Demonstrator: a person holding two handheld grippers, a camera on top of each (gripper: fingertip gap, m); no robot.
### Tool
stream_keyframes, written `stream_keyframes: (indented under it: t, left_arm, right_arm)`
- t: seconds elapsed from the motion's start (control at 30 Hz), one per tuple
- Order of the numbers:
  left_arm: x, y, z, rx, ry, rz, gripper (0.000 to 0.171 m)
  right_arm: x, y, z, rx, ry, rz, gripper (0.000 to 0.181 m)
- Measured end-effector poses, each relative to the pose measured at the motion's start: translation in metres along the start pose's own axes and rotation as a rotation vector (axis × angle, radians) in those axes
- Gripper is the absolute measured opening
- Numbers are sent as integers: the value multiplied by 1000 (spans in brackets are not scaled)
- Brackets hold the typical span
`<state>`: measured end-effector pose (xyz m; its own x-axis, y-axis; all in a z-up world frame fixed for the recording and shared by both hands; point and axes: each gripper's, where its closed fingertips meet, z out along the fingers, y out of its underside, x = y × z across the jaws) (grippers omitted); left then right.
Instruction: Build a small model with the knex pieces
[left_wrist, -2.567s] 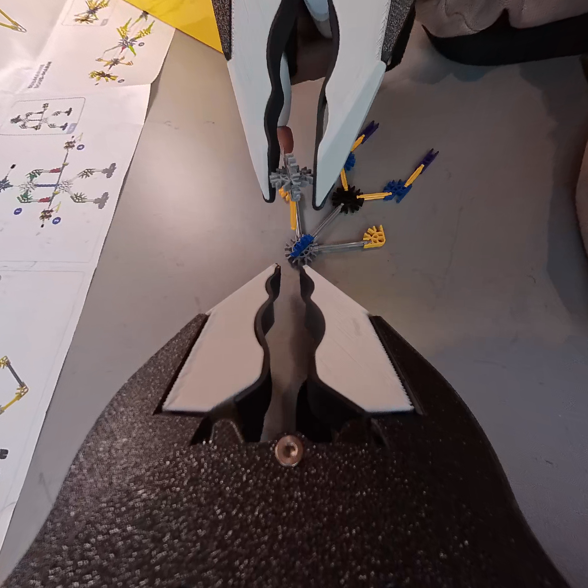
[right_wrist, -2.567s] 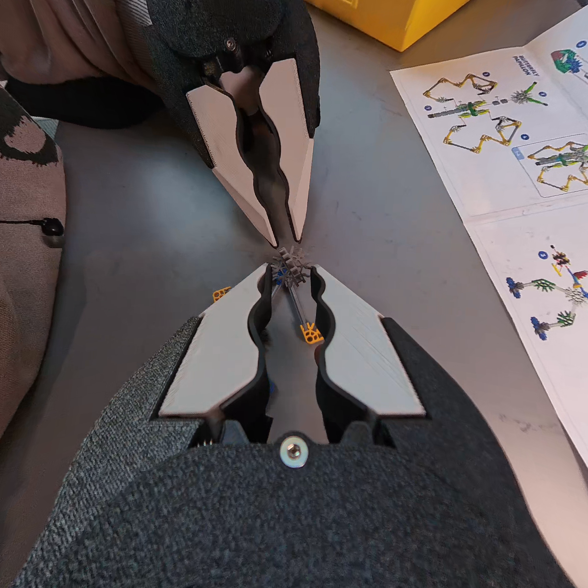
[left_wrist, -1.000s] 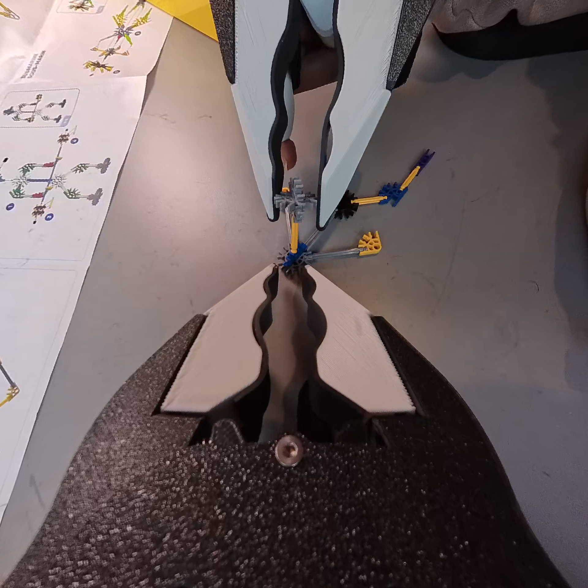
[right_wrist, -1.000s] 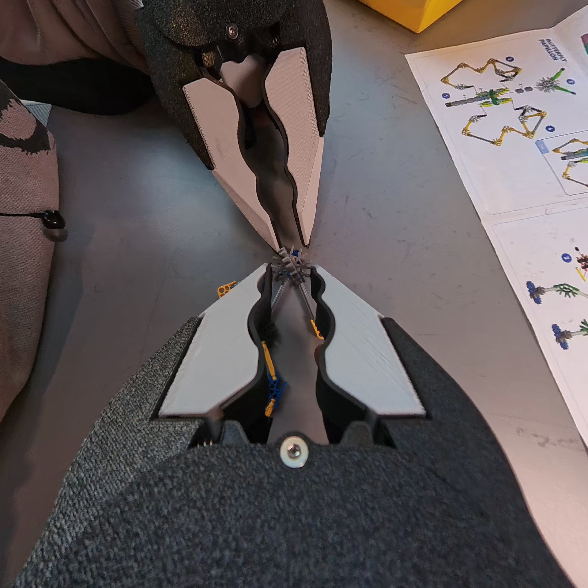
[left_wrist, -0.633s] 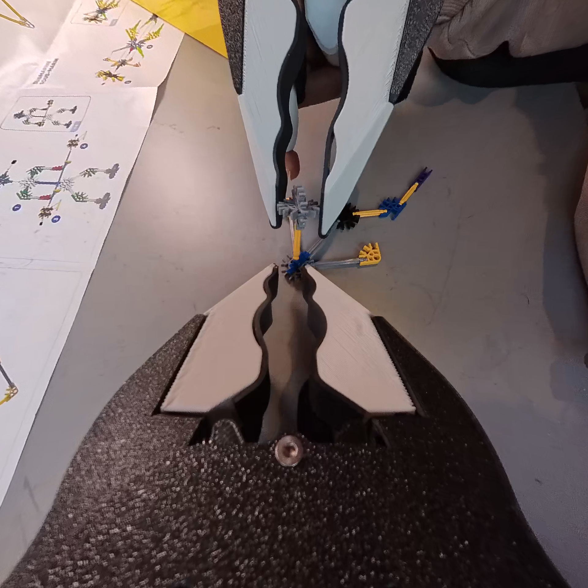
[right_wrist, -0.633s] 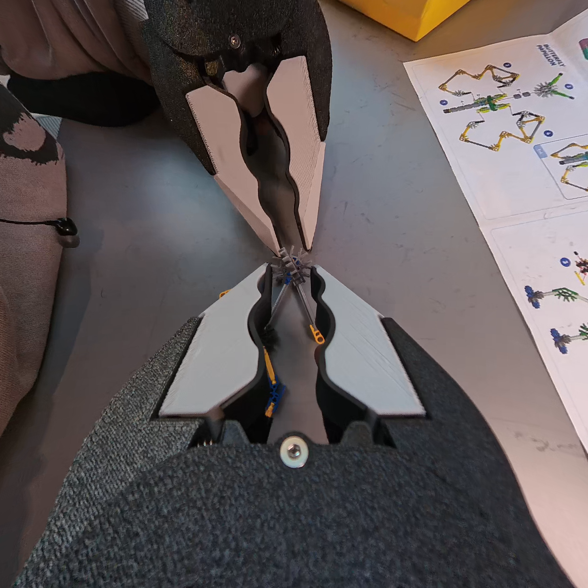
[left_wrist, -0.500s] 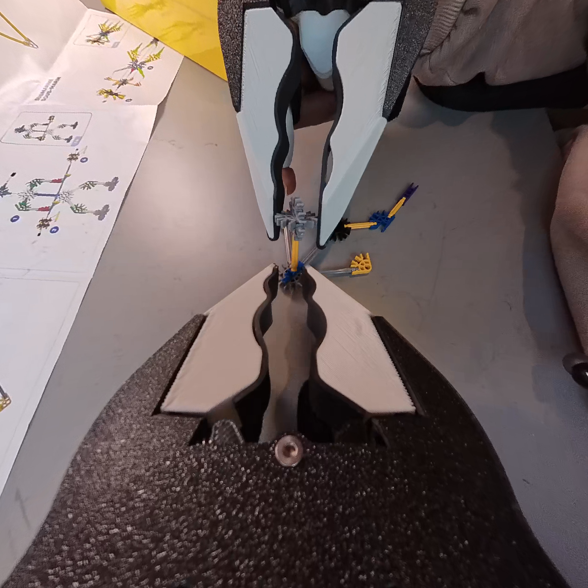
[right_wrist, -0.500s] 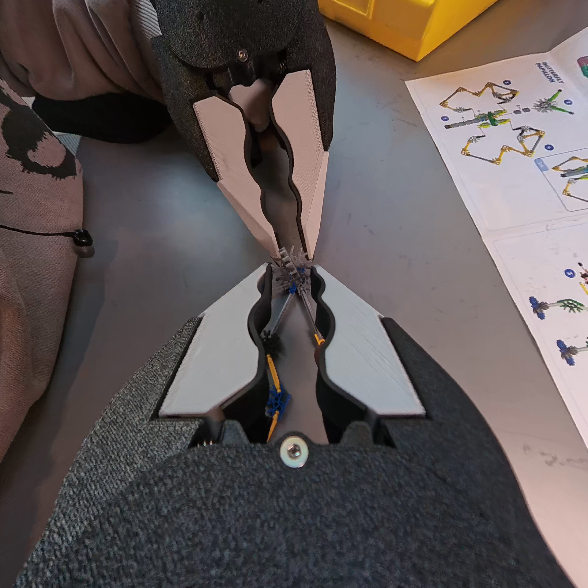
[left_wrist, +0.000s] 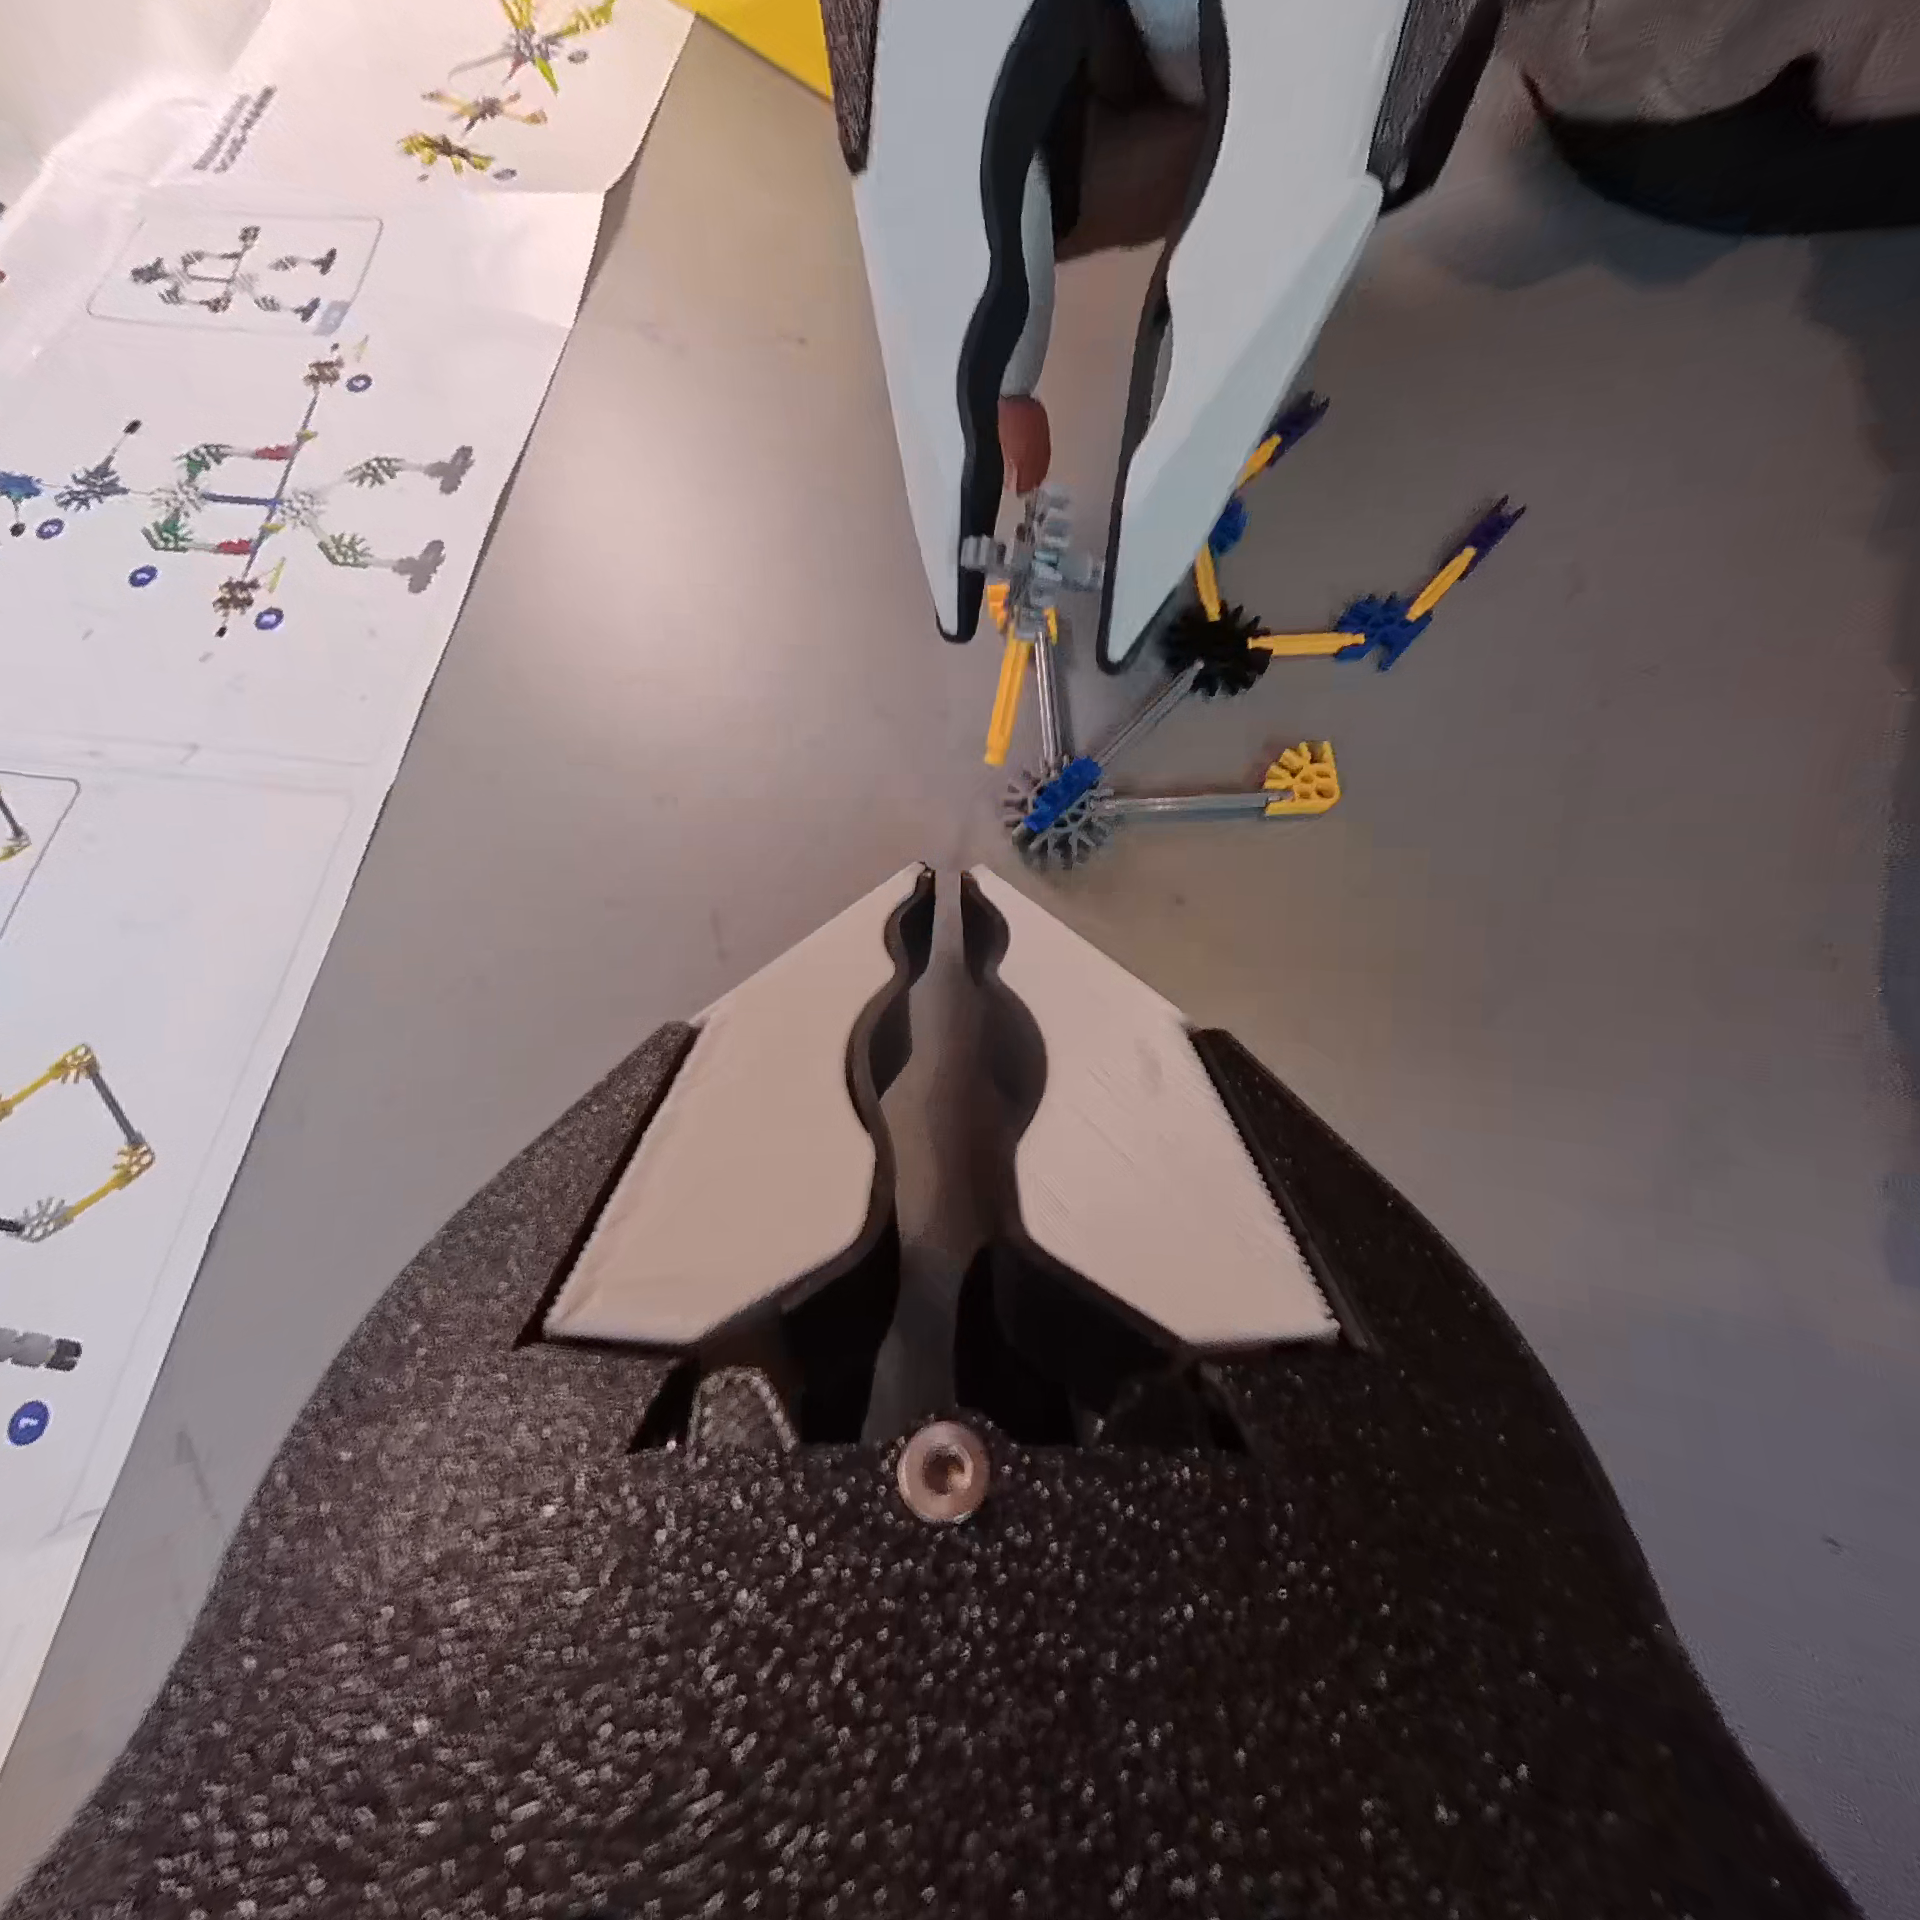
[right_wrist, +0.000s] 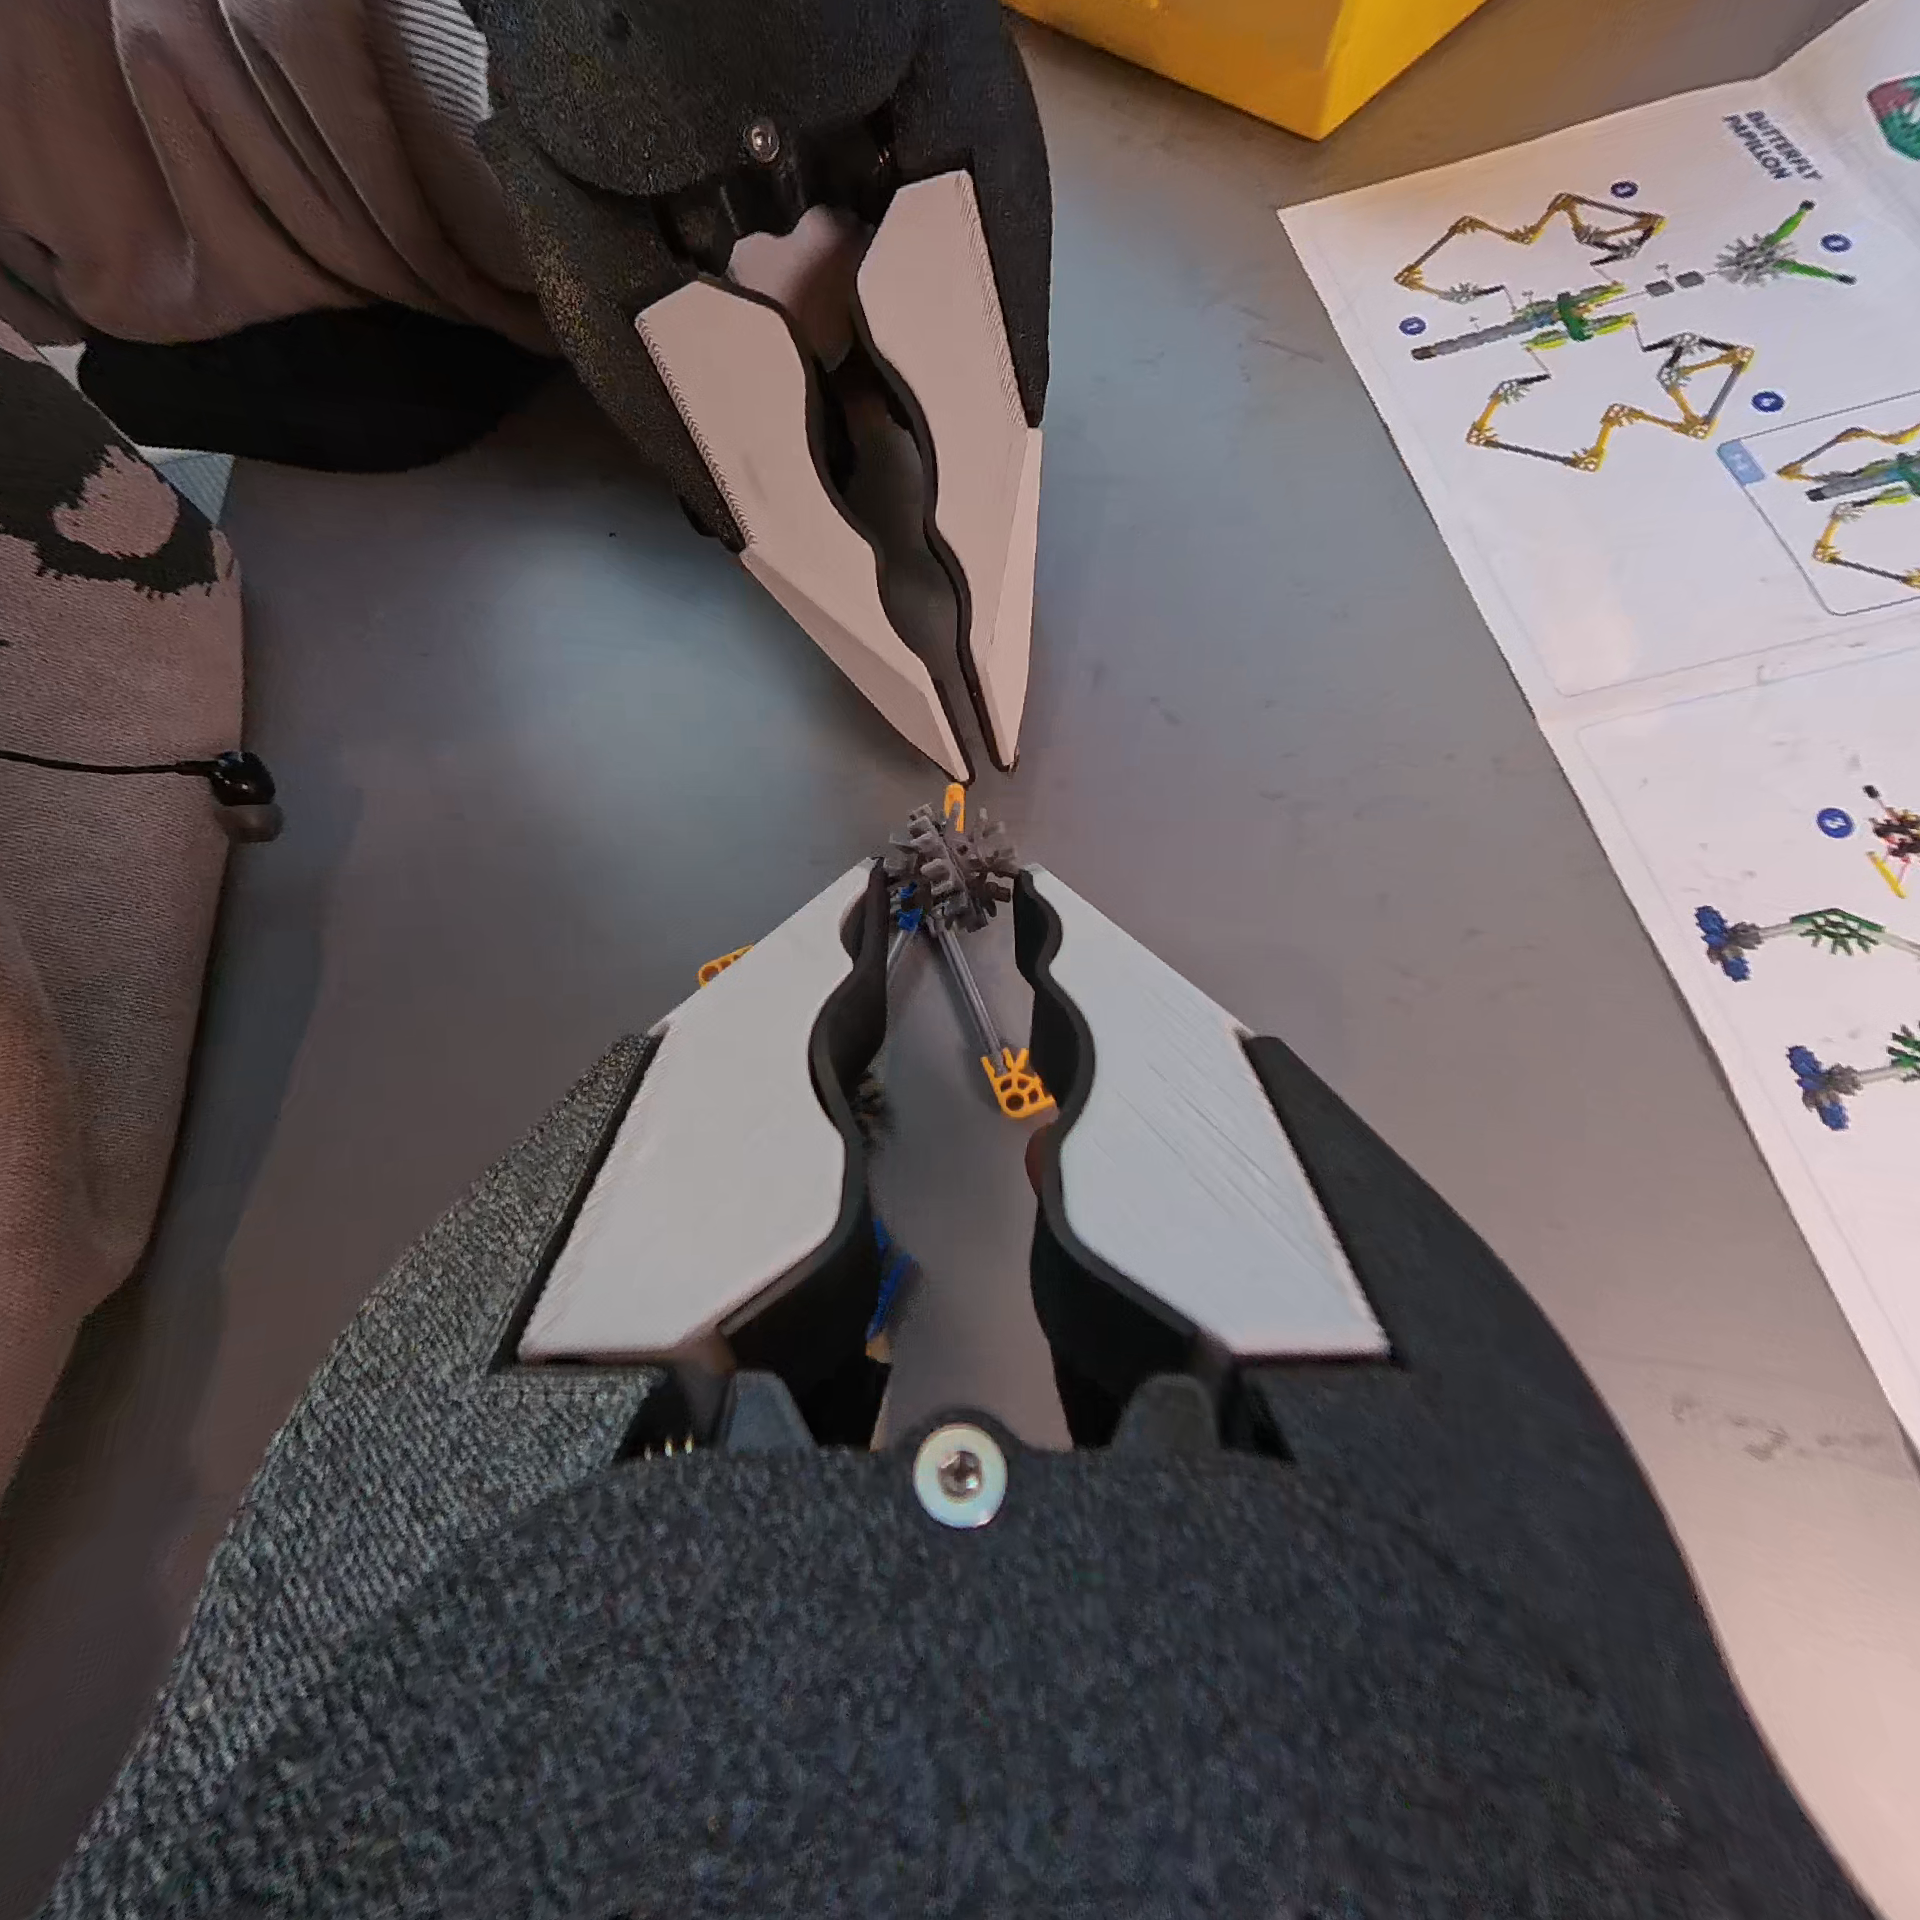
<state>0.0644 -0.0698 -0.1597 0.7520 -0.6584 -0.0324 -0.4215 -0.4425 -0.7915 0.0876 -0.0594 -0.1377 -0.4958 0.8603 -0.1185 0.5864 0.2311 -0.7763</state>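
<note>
- Presently, on the grey worktop (left_wrist: 1558, 1039): a small rod-and-connector toy assembly (left_wrist: 1132, 717) lies flat near the middle, between the two grippers.
- Right gripper (right_wrist: 951, 868): fingers clamped on the grey snowflake connector (right_wrist: 951, 852) at one end of the assembly; grey rods run back between its fingers to a yellow corner piece (right_wrist: 1016, 1083).
- Left gripper (left_wrist: 943, 881): fingers almost together with a thin gap at the tips, holding nothing; it hovers just beside the grey-and-blue hub (left_wrist: 1060, 810) without touching it.
- Assembly parts: from that hub grey rods fan out to the held connector, to a black wheel connector (left_wrist: 1214, 649) and to a yellow fan piece (left_wrist: 1304, 792); yellow rods carry on to blue clips (left_wrist: 1377, 629).
- Handling, as a judgement: light, thin, stiff plastic; snap joints likely to pop apart or pivot if twisted. Hubs offer the firmest hold; the rods are narrow and smooth, and would likely slip.
- Instruction sheet (right_wrist: 1683, 499): printed paper along one long edge of the worktop.
- Yellow box (right_wrist: 1278, 57): at the far edge.
- A person's sleeve (right_wrist: 104, 831): resting at the side edge.
</note>
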Motion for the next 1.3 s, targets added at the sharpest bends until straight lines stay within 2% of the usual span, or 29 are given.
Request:
stream_keyframes:
  t: [0.23,0.57,0.7,0.83,1.0,1.3]
  left_arm:
    - [5,5,4,-32,29,16,12]
    - [15,-6,1,26,83,-2,7]
    - [14,-9,1,41,84,-25,0]
    - [12,-14,-2,75,115,-130,0]
    - [10,-9,-4,51,169,-266,0]
    - [-4,0,-12,32,138,-302,9]
  right_arm:
    - [3,7,-1,-112,-50,-26,22]
    - [-1,7,11,-295,-144,-109,22]
    - [-2,-5,13,-319,-177,-146,22]
    - [0,-19,17,-313,-214,-156,22]
    - [-3,-20,23,-314,-327,-56,22]
    - [-1,-10,28,-362,-503,189,21]
